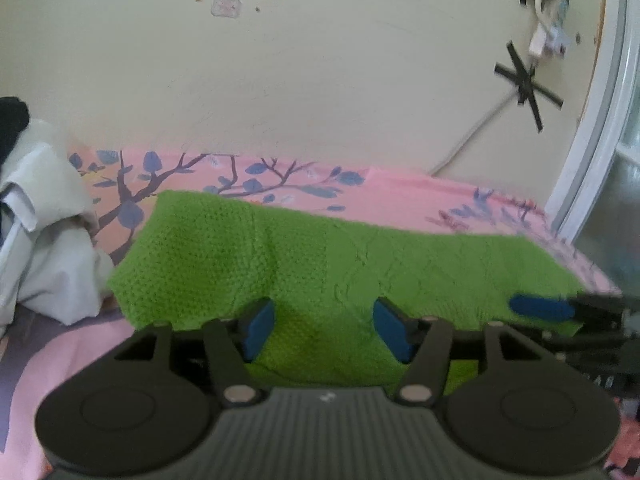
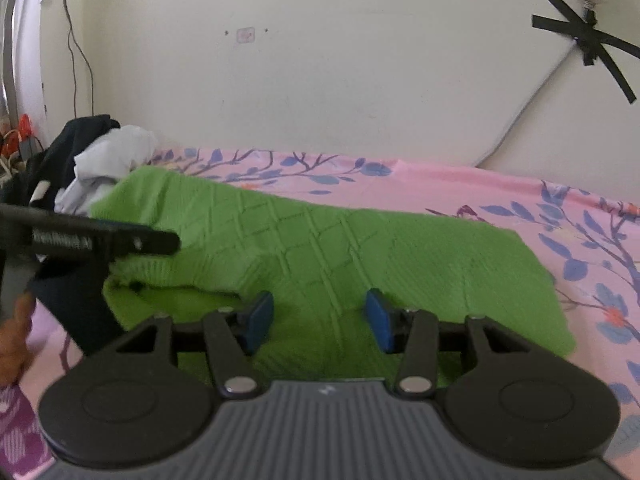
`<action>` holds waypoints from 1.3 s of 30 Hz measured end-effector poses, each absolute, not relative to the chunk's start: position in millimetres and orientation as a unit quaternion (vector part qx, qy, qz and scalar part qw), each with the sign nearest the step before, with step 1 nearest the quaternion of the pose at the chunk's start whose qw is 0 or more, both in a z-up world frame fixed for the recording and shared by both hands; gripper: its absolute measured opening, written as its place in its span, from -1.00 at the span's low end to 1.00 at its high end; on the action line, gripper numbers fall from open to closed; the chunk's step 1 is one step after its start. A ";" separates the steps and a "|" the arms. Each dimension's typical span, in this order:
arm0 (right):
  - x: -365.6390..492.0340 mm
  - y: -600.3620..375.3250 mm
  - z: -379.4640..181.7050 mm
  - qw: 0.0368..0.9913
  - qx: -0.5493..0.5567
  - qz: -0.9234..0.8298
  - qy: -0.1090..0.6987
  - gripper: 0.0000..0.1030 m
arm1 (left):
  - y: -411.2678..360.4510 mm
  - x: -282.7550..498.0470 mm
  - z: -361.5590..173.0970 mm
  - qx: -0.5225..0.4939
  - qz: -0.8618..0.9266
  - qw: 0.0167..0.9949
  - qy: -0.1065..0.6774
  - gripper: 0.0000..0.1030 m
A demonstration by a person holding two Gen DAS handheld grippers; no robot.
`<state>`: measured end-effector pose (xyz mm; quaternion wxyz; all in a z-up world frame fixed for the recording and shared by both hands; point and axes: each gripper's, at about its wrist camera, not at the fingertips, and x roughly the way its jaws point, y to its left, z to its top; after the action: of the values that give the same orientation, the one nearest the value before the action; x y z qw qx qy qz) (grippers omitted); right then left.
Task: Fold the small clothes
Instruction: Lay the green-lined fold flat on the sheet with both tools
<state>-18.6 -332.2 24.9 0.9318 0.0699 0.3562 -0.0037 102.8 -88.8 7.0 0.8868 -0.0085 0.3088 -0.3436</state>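
green knit (image 1: 320, 256) lies flat on the bed (image 1: 420, 196), ready to fold | my left claw (image 1: 324, 328) and right claw (image 2: 320, 320) gape at its near hem, gripping nothing | unfolded pile (image 1: 44, 232) left of knit

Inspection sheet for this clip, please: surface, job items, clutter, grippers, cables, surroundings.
Surface: bed with pink floral bedsheet.
Job's things: green knit garment lying on the sheet, its left part folded over itself.
Clutter: pile of white and dark clothes at the garment's left end.
Grippers: left gripper open over the garment's near edge; right gripper open over the garment, holding nothing.
Cables: white cable taped to the wall with black tape crosses; thin dark wire hanging at left.
Surroundings: cream wall; white window frame at right.
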 end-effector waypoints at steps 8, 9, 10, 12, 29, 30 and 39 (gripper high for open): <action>-31.7 -399.7 48.0 0.939 0.142 -0.106 0.296 0.08 | -15.2 128.0 33.2 -0.121 -0.219 0.932 0.264 0.59; -26.4 -411.0 44.9 0.932 0.164 -0.112 0.305 0.09 | -11.8 134.9 28.8 -0.138 -0.227 0.920 0.289 0.60; -22.5 -418.7 40.6 0.924 0.184 -0.110 0.315 0.09 | -10.7 139.8 24.8 -0.151 -0.240 0.908 0.309 0.61; -13.9 -425.1 29.4 0.911 0.210 -0.103 0.341 -0.16 | -16.1 141.4 20.7 -0.149 -0.252 0.899 0.326 0.52; -28.2 -410.0 57.5 0.938 0.136 -0.162 0.273 -0.13 | -16.7 123.0 26.1 -0.127 -0.254 0.922 0.262 -0.24; -29.8 -405.5 62.3 0.942 0.139 -0.151 0.267 -0.13 | -19.0 121.8 27.3 -0.126 -0.261 0.922 0.255 -0.24; -26.1 -347.0 38.2 0.933 0.114 -0.030 0.340 -0.18 | -72.3 105.0 9.7 0.002 -0.319 0.901 0.293 -0.15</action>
<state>-26.1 -347.0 38.2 0.9331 0.1140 0.3398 -0.0298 105.0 -72.3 9.7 0.9012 0.0022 0.2932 -0.3193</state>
